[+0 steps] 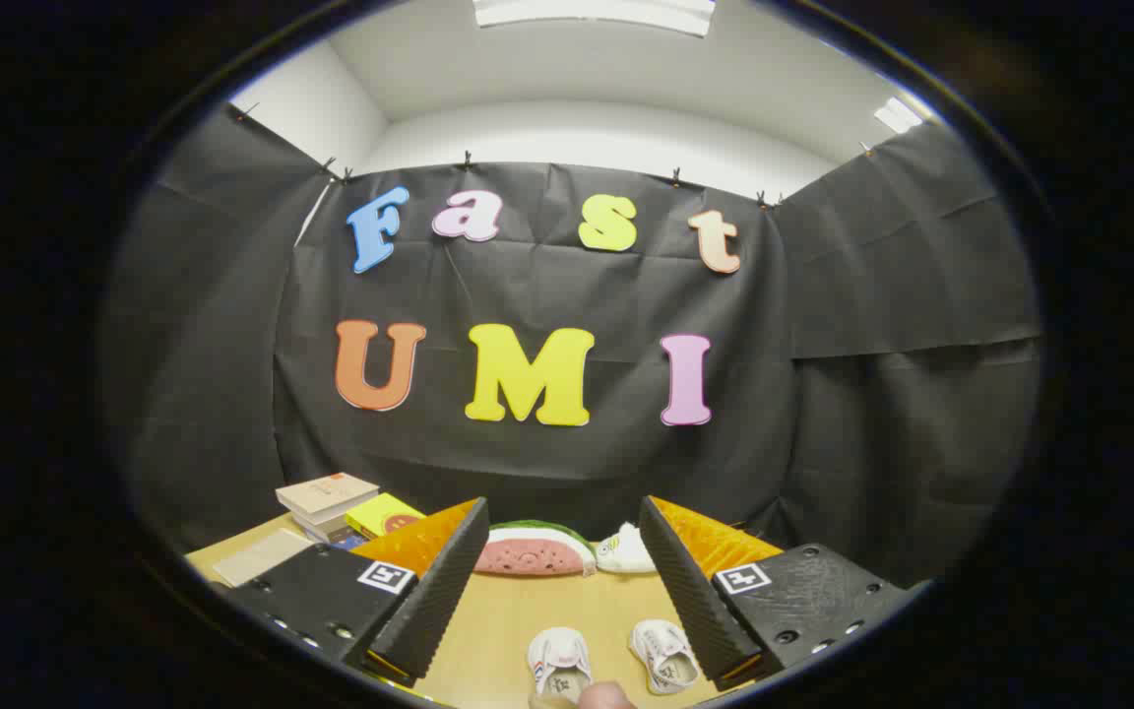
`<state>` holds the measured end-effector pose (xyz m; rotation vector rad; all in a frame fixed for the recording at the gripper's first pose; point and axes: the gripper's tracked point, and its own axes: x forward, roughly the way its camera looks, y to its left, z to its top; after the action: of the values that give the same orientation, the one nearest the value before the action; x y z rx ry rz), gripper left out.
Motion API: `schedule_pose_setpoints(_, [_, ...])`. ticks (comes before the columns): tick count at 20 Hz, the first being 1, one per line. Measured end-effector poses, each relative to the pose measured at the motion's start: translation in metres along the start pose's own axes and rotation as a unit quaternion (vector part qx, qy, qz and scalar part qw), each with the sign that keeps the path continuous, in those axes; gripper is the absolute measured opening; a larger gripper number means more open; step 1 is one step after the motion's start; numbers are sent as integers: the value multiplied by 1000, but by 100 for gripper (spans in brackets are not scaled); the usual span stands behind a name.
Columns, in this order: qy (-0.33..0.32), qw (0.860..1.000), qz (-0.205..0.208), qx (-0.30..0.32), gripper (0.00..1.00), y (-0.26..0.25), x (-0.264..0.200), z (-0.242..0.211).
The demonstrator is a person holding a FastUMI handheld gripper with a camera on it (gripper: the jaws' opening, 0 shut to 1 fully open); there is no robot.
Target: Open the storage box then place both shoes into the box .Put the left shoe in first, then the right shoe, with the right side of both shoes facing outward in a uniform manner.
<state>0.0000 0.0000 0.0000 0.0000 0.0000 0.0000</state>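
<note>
The gripper [562, 591] hangs above the wooden table [518, 630] with its fingers spread wide and holding nothing. Between the fingers and low down lie two small white shoes [559, 665], side by side and a little apart, the second shoe [663, 655] just beside the right finger. Their long axes run roughly away from the gripper, heel openings nearest and toes towards the watermelon-slice toy [537, 551] beyond; which is the left one is hard to tell at this size. A fingertip [608, 695] touches the table edge near them. A stack of books [331, 504] sits beyond the left finger. The box comes first, so the sensible move is probably to find it and open the lid fully before reaching for either shoe.
</note>
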Motion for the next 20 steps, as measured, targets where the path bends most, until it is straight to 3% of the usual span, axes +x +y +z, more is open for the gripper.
schedule_pose_setpoints(14, [5,1000,5,6,95,2,11,3])
schedule_pose_setpoints(20, [20,999,46,7,95,25,12,-6])
